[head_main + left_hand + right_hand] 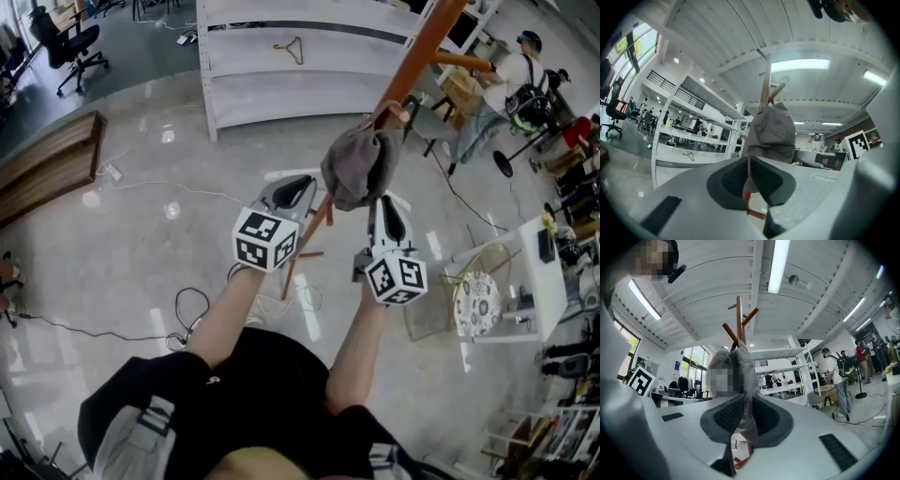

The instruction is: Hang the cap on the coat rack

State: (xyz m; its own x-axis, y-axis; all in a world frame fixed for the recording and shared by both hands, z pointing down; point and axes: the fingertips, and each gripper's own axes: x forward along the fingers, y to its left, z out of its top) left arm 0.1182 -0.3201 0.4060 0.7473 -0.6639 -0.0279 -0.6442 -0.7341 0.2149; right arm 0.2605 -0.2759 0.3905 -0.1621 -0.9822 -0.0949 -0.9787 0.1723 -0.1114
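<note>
A grey cap [361,164] hangs against the orange-brown coat rack [427,42], bunched up at a peg just below the pole. From below left, my left gripper [305,186] reaches up and is shut on the cap's lower edge. My right gripper [385,202] is directly beneath the cap and is shut on its fabric. In the left gripper view the cap [771,133] rises in front of the rack's pegs [765,91], a thin fold of it pinched in the left gripper [749,173]. In the right gripper view the cap [743,369] drops into the right gripper [745,416] below the rack top [738,317].
A white shelving unit [300,66] with a wire hanger [291,47] stands behind the rack. A person [506,80] stands at the far right by a stool. A small round table [478,305] and a white desk are to the right. Cables [187,309] lie on the floor, and a wooden bench [47,164] is at left.
</note>
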